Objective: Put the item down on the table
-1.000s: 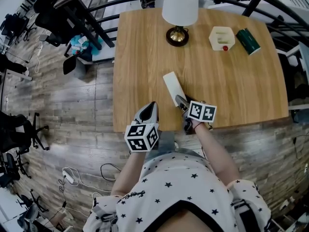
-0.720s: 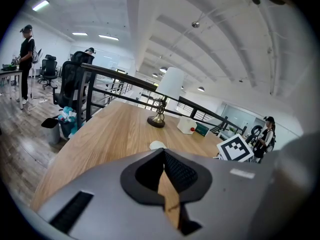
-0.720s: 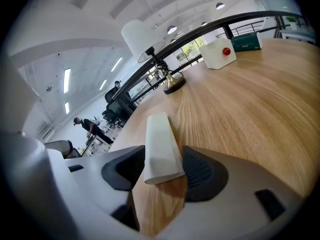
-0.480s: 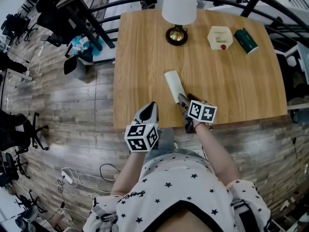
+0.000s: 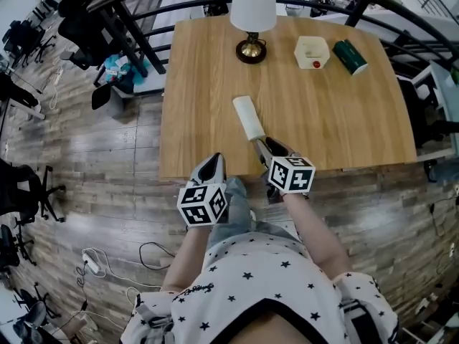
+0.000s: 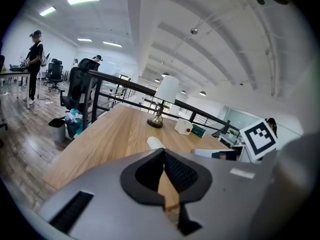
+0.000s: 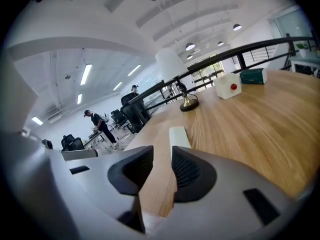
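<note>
- A white roll (image 5: 249, 118) lies flat on the wooden worktop (image 5: 344, 120), a little in from the front edge. Its length runs from the person toward the lamp (image 5: 252, 20).
- The right claw (image 5: 259, 146) points at the roll's near end, with its tips just short of it. The head view does not settle whether they touch.
- In the right gripper view, the right claw's jaws stand partly apart and have just been closing in. Only bare wood shows in the gap. The roll (image 7: 179, 135) lies past the tips with nothing gripping it.
- The left claw (image 5: 213, 162) sits at the worktop's front edge, to the left of the right claw and apart from the roll.
- In the left gripper view, the left claw's jaws meet at the tips and hold nothing. The roll (image 6: 155, 143) shows beyond them on the wood.
- At the far side, to the right of the lamp, stands a white box (image 5: 312, 52) with a red dot. A green box (image 5: 349, 56) lies just beside it.
- The person's star-print shirt (image 5: 258, 278) fills the bottom of the head view.
</note>
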{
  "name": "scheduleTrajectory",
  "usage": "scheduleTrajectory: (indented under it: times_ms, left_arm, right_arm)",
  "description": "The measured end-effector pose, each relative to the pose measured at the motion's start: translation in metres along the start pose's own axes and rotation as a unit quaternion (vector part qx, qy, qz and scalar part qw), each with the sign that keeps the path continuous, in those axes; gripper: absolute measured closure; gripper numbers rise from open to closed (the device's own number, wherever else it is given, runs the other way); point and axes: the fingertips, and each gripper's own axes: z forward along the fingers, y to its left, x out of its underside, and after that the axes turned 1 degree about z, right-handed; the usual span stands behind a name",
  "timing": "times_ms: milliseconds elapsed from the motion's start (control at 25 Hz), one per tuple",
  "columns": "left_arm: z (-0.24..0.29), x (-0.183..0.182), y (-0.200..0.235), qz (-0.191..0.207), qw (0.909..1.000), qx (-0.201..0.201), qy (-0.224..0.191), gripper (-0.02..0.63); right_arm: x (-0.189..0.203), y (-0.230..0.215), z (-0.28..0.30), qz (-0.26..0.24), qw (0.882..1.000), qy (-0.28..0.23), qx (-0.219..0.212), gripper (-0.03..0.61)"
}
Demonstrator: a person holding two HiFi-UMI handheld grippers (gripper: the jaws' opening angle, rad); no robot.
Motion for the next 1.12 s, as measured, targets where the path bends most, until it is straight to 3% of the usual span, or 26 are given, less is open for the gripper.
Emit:
scheduleTrajectory:
  times_ms: [200, 400, 880, 1120]
  left_arm:
    - [-0.027, 0.012, -0.018, -0.002, 1.0, -0.003, -0.007, 0.603]
    - [-0.052, 0.021, -0.031, -0.001, 0.9999, 0.004, -0.011, 0.603]
    - [-0.107, 0.044, -0.053, 0.022, 0.999, 0.037, -0.01, 0.603]
    - [-0.162, 0.066, -0.051, 0.029, 0.9982, 0.053, -0.004, 0.603]
  right_arm:
    - [0.0, 0.024, -0.042, -0.056, 0.998, -0.025, -0.002, 0.537]
    - [0.013, 0.048, -0.075, -0.052, 0.998, -0.033, -0.023, 0.575]
    - [0.065, 0.088, -0.139, -0.066, 0.996, -0.046, -0.04, 0.583]
    - [0.099, 0.124, -0.177, -0.044, 0.997, -0.059, -0.039, 0.583]
